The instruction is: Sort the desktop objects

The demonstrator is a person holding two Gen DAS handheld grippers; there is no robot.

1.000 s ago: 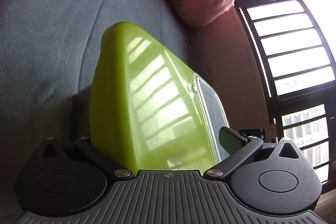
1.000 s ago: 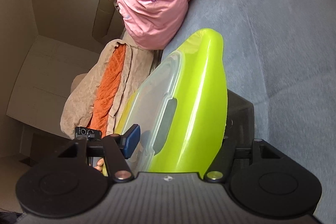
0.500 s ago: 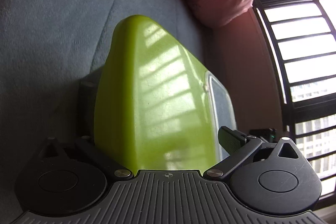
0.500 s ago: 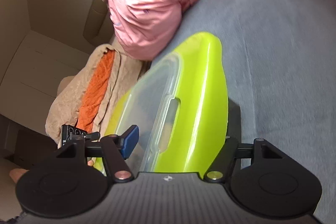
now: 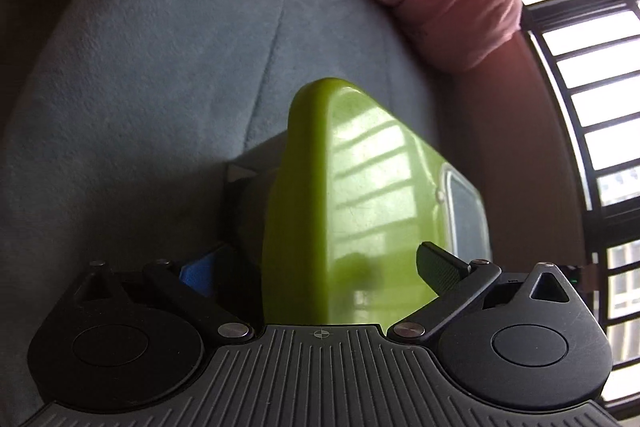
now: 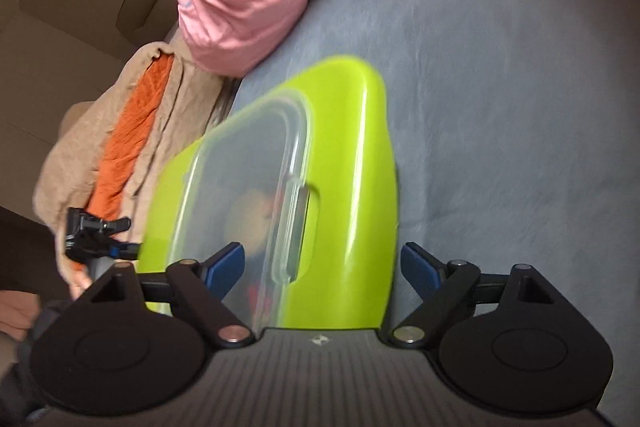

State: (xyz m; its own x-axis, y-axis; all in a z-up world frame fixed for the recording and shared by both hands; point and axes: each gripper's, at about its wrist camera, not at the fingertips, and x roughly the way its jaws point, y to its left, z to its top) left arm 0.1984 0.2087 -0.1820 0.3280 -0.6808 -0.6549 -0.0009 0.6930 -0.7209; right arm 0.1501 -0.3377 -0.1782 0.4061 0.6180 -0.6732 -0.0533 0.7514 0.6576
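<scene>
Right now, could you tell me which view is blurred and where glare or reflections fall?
Right wrist view: motion-smeared, worst on the lime-green plastic box and its clear lid. Left wrist view: sharp; the barred window is blown out, its bars mirrored on the box's glossy side.
</scene>
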